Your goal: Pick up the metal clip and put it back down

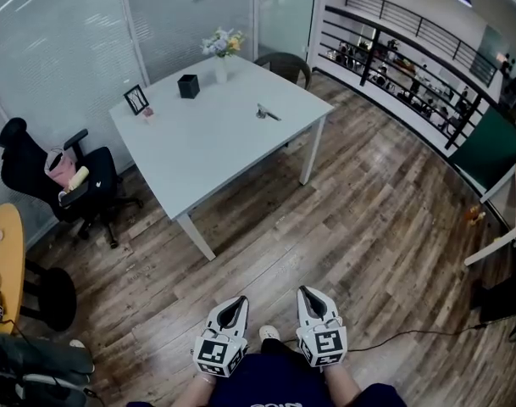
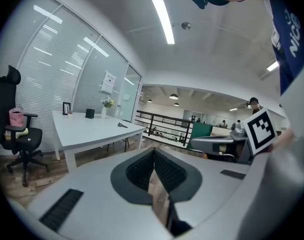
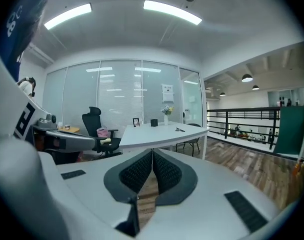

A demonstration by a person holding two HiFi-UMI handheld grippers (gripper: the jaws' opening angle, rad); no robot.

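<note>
Metal clip (image 1: 268, 114) lies flat on the white table (image 1: 207, 147), near the table's far right edge and well apart from both grippers. In the head view its long axis runs from upper left to lower right, with the thinner end pointing lower right toward that edge. A black holder (image 1: 188, 86), a vase of flowers (image 1: 222, 53) and a small picture frame (image 1: 136, 99) stand further back on the table. The left gripper (image 1: 237, 303) and right gripper (image 1: 307, 295) hang low over the wood floor (image 1: 368, 210), close to the person's body. Each has its jaws pressed together with nothing between them.
</note>
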